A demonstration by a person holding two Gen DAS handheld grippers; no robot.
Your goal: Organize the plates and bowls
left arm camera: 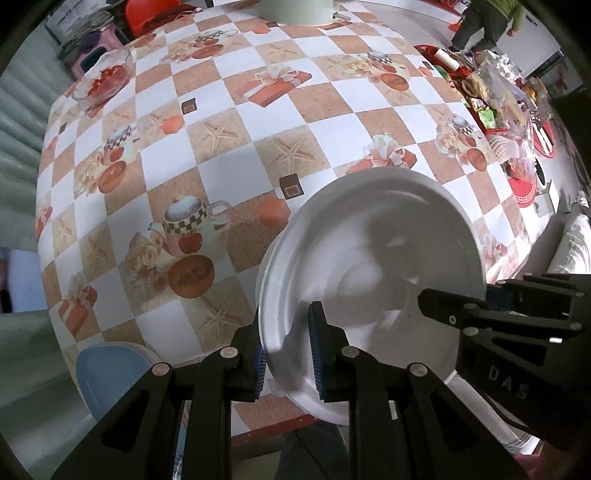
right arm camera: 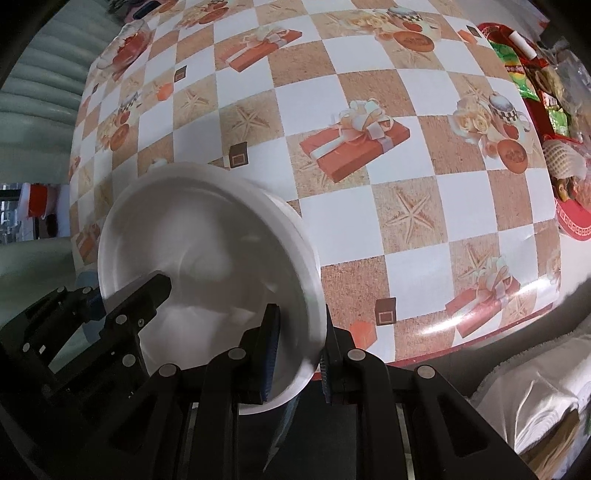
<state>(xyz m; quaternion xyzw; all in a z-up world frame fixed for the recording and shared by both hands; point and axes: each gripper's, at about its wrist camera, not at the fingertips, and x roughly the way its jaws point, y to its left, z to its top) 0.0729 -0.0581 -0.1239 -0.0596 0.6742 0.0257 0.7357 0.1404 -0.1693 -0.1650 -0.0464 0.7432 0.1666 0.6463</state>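
Note:
A white bowl [left arm camera: 369, 266] is held above the near edge of the checked table, gripped on both sides. My left gripper [left arm camera: 286, 350] is shut on its left rim, one pad inside and one outside. My right gripper [right arm camera: 297, 354] is shut on its right rim in the same way; the bowl also shows in the right wrist view [right arm camera: 207, 251]. Each gripper shows in the other's view, the right one [left arm camera: 480, 317] and the left one [right arm camera: 122, 306]. A blue plate [left arm camera: 110, 376] lies at the table's near left edge.
A glass bowl with red fruit [left arm camera: 107, 77] stands at the far left. A large pale container [left arm camera: 295, 11] stands at the far edge. A red tray of packaged snacks [right arm camera: 546, 92] lines the right side. A person [left arm camera: 487, 26] stands beyond the table.

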